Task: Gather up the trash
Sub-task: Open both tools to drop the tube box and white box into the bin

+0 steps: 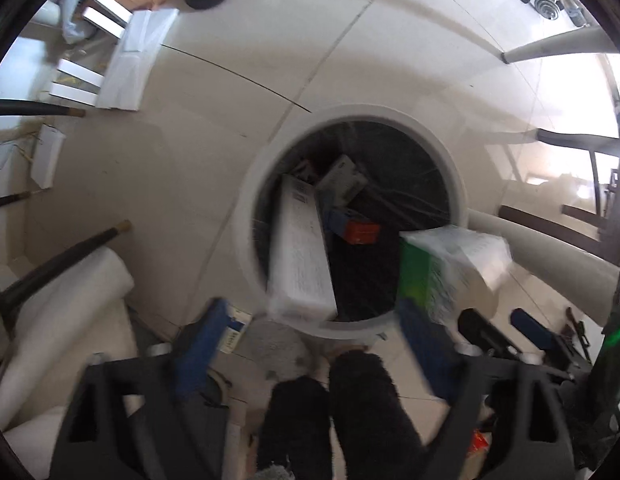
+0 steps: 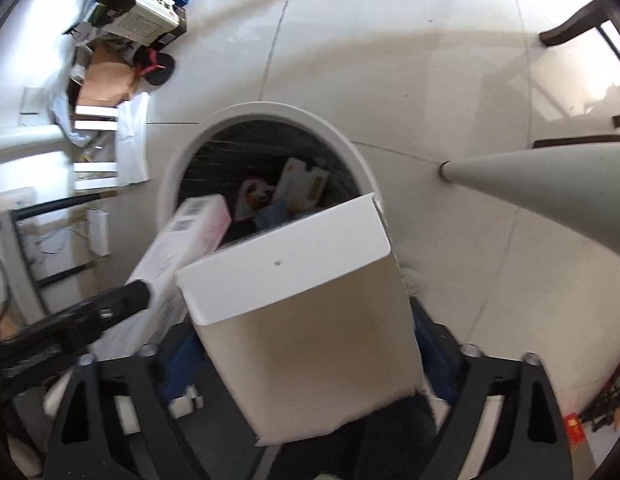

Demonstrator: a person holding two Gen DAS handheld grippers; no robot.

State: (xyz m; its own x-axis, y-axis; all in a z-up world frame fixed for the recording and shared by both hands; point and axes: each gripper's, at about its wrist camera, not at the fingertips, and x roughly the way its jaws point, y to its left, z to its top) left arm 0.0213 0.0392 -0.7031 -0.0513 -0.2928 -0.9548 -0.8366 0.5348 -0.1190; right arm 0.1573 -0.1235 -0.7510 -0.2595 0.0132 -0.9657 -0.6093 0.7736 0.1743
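A round white trash bin [image 1: 250, 184] with a black liner stands on the tiled floor and holds several boxes; it also shows in the right wrist view [image 2: 266, 110]. My left gripper [image 1: 310, 328] is open just above the bin's near rim. A long white box [image 1: 300, 252] lies blurred across the rim just beyond the fingers, free of them. It also shows in the right wrist view [image 2: 170, 256]. My right gripper [image 2: 302, 344] is shut on a white and green box [image 2: 310, 320], held over the bin's near edge. That box also shows in the left wrist view [image 1: 449, 264].
Cardboard, white boxes and a black-and-red slipper [image 2: 154, 66] lie at the far left by the wall. A grey table leg [image 2: 549, 196] slants in at the right. Dark chair legs [image 1: 58, 260] stand at the left. My feet in black fuzzy slippers [image 1: 349, 408] are below the bin.
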